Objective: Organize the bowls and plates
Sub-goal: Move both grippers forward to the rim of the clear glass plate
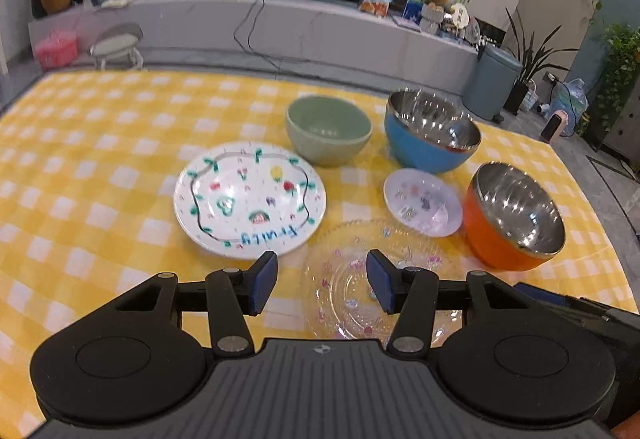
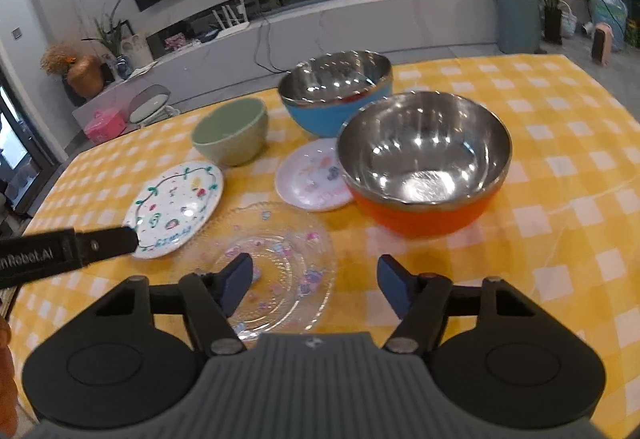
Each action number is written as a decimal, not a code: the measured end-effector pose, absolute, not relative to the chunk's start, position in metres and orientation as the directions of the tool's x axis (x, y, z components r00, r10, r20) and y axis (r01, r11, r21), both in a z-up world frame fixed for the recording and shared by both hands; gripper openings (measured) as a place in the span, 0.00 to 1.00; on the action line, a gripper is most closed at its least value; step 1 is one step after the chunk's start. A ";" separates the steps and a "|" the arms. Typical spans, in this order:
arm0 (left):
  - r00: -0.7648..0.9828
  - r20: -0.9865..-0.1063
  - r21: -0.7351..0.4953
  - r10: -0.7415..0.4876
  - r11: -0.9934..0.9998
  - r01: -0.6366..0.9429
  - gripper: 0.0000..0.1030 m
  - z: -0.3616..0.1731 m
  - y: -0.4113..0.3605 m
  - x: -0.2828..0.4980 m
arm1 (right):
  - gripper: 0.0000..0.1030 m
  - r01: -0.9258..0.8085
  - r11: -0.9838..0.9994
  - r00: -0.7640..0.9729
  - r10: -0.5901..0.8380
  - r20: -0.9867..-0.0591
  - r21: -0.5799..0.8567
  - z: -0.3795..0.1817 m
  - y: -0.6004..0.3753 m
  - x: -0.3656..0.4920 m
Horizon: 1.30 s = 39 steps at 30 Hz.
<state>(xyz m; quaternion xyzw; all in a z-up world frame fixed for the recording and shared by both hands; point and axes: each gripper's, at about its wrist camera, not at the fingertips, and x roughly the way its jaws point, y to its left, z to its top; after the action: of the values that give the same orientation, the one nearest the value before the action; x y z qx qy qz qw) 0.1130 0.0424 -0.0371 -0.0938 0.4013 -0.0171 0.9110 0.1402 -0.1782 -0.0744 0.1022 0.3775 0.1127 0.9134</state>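
On the yellow checked table stand a green bowl point(image 1: 328, 129) point(image 2: 230, 137), a blue steel-lined bowl point(image 1: 432, 133) point(image 2: 334, 95), an orange steel-lined bowl point(image 1: 514, 217) point(image 2: 424, 167), a white fruit-pattern plate point(image 1: 250, 199) point(image 2: 174, 209), a small pale plate point(image 1: 422, 201) point(image 2: 312, 179) and a clear glass plate point(image 1: 352, 279) point(image 2: 276, 259). My left gripper point(image 1: 322, 281) is open and empty above the glass plate's left edge, near the fruit plate. My right gripper point(image 2: 316, 285) is open and empty above the glass plate's right edge, in front of the orange bowl.
The left gripper's side point(image 2: 68, 249) reaches in at the left of the right wrist view, over the fruit plate's edge. Beyond the table's far edge are a low grey cabinet point(image 1: 280, 27), a bin point(image 1: 494, 85) and plants.
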 end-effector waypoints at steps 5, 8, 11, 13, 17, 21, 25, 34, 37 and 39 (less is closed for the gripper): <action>0.670 -0.730 -0.211 -0.134 0.977 -0.035 0.59 -0.053 0.046 0.116 | 0.48 -0.108 0.968 0.709 0.234 -0.665 0.225 -0.083 -0.180 0.147; 0.662 -0.737 -0.226 -0.138 0.973 -0.048 0.59 -0.062 0.049 0.119 | 0.41 -0.100 0.966 0.700 0.238 -0.673 0.238 -0.089 -0.181 0.151; 0.661 -0.735 -0.243 -0.153 0.969 -0.045 0.58 -0.068 0.050 0.121 | 0.35 -0.086 0.960 0.691 0.250 -0.678 0.265 -0.096 -0.183 0.158; 0.663 -0.728 -0.259 -0.172 0.965 -0.034 0.58 -0.071 0.051 0.123 | 0.33 -0.082 0.960 0.686 0.250 -0.683 0.269 -0.101 -0.182 0.161; 0.663 -0.726 -0.270 -0.183 0.962 -0.030 0.54 -0.078 0.053 0.127 | 0.32 -0.088 0.957 0.672 0.263 -0.692 0.278 -0.109 -0.177 0.167; 0.642 -0.742 -0.277 -0.196 0.961 -0.026 0.43 -0.087 0.053 0.130 | 0.26 -0.089 0.953 0.670 0.271 -0.691 0.288 -0.115 -0.171 0.172; 0.630 -0.751 -0.271 -0.197 0.962 -0.021 0.35 -0.094 0.051 0.130 | 0.21 -0.089 0.951 0.671 0.276 -0.688 0.295 -0.116 -0.169 0.175; 0.636 -0.746 -0.278 -0.196 0.960 -0.030 0.19 -0.096 0.054 0.130 | 0.13 -0.103 0.943 0.668 0.301 -0.681 0.316 -0.118 -0.168 0.175; 0.646 -0.742 -0.261 -0.180 0.965 -0.031 0.17 -0.095 0.053 0.129 | 0.11 -0.095 0.941 0.668 0.301 -0.680 0.323 -0.118 -0.169 0.174; 0.649 -0.741 -0.251 -0.171 0.967 -0.032 0.16 -0.094 0.052 0.128 | 0.11 -0.093 0.940 0.666 0.304 -0.681 0.328 -0.117 -0.170 0.174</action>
<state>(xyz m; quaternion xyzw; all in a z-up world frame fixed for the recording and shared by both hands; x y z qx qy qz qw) 0.1276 0.0520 -0.0943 -0.1215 0.4172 -0.0388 0.8998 0.1736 -0.1702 -0.1172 0.1340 0.3935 0.1097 0.9029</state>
